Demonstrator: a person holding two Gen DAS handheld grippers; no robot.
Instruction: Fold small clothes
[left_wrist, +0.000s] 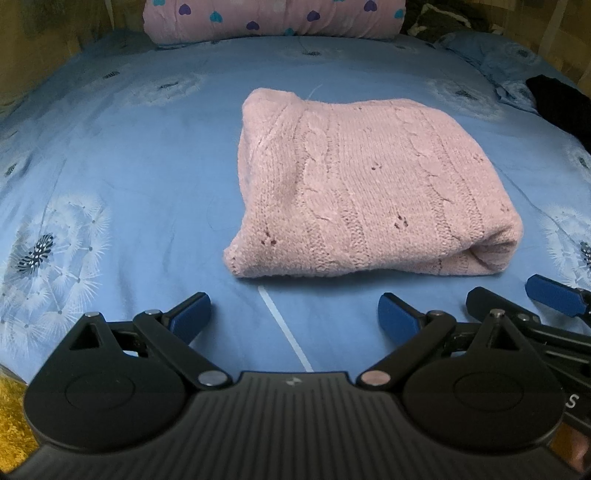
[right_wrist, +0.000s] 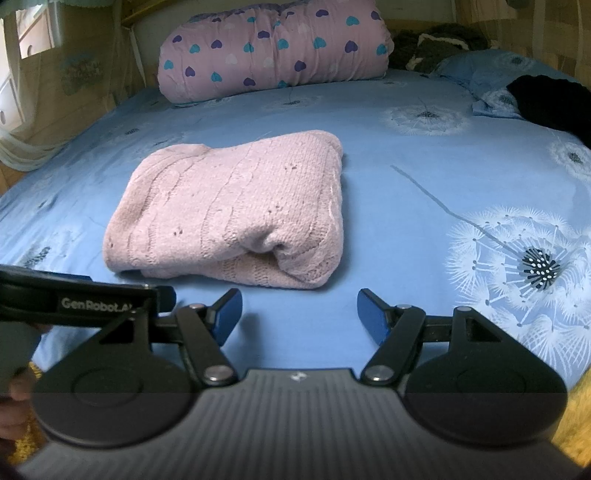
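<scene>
A pink cable-knit sweater (left_wrist: 369, 184) lies folded into a thick bundle on the blue bed sheet (left_wrist: 129, 166). My left gripper (left_wrist: 295, 314) hovers just in front of its near edge, jaws open and empty. In the right wrist view the same sweater (right_wrist: 229, 210) sits ahead and to the left. My right gripper (right_wrist: 299, 314) stands open and empty before the sweater's near right corner, not touching it. The right gripper's blue fingers (left_wrist: 554, 301) show at the right edge of the left wrist view. The left gripper's body (right_wrist: 74, 299) crosses the left side of the right wrist view.
A rolled pink quilt with hearts (right_wrist: 273, 51) lies at the head of the bed. A black garment (right_wrist: 550, 103) and a blue pillow (right_wrist: 480, 70) sit at the far right. A person's fingers (right_wrist: 14, 391) hold the left tool. Yellow fabric (left_wrist: 11, 413) edges the bed.
</scene>
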